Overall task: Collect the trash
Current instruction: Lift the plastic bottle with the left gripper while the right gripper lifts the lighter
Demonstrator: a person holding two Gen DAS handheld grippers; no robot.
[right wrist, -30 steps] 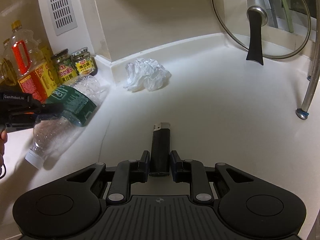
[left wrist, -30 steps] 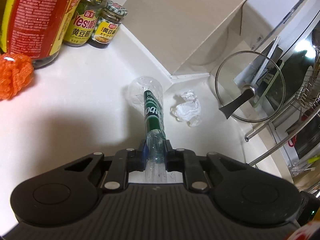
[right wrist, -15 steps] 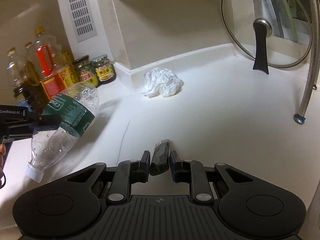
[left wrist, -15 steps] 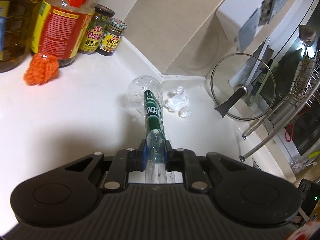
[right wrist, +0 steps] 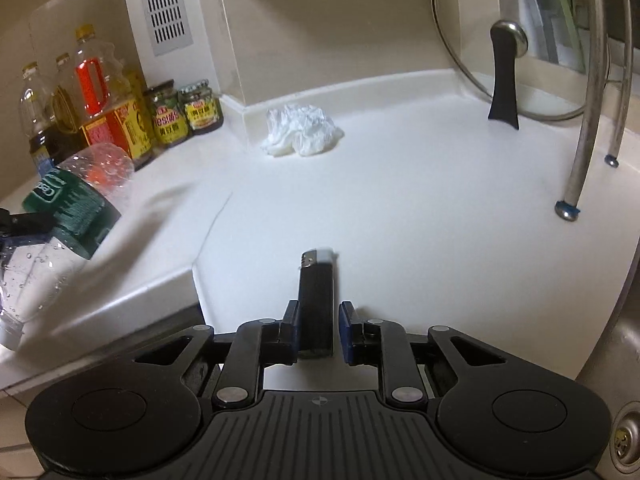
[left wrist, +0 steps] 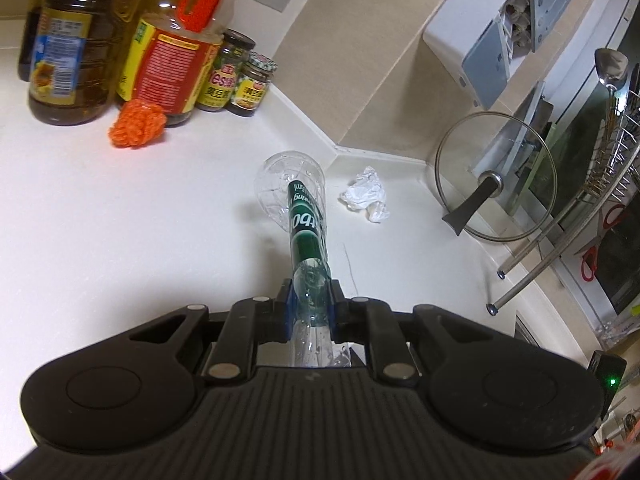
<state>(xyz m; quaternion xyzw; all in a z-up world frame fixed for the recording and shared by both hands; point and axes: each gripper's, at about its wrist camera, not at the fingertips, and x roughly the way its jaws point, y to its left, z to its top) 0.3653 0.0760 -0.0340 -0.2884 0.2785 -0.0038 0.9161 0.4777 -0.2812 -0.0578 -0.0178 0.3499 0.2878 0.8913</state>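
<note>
My left gripper [left wrist: 310,300] is shut on a clear plastic bottle [left wrist: 306,216] with a green label, pinching it flat near its middle above the white counter. The right wrist view shows that bottle [right wrist: 68,204] at the far left, cap end down, with the left gripper's finger [right wrist: 24,222] across it. My right gripper [right wrist: 318,328] has a black lighter [right wrist: 316,296] between its jaws, which are opening. A gap shows at the right pad. A crumpled white tissue [left wrist: 366,196] [right wrist: 302,130] lies by the wall corner, beyond both grippers.
Oil bottles [left wrist: 68,52], two jars [left wrist: 242,80] and an orange scrubber [left wrist: 138,124] stand at the back left. A glass pot lid [right wrist: 504,40] leans on the right wall beside dish rack legs [right wrist: 580,128]. A sink edge [right wrist: 616,360] lies at the right.
The left gripper has drawn back from the corner with the bottle, so the oil bottles now show. The right gripper's jaws have widened around the lighter, which now shows its broad face.
</note>
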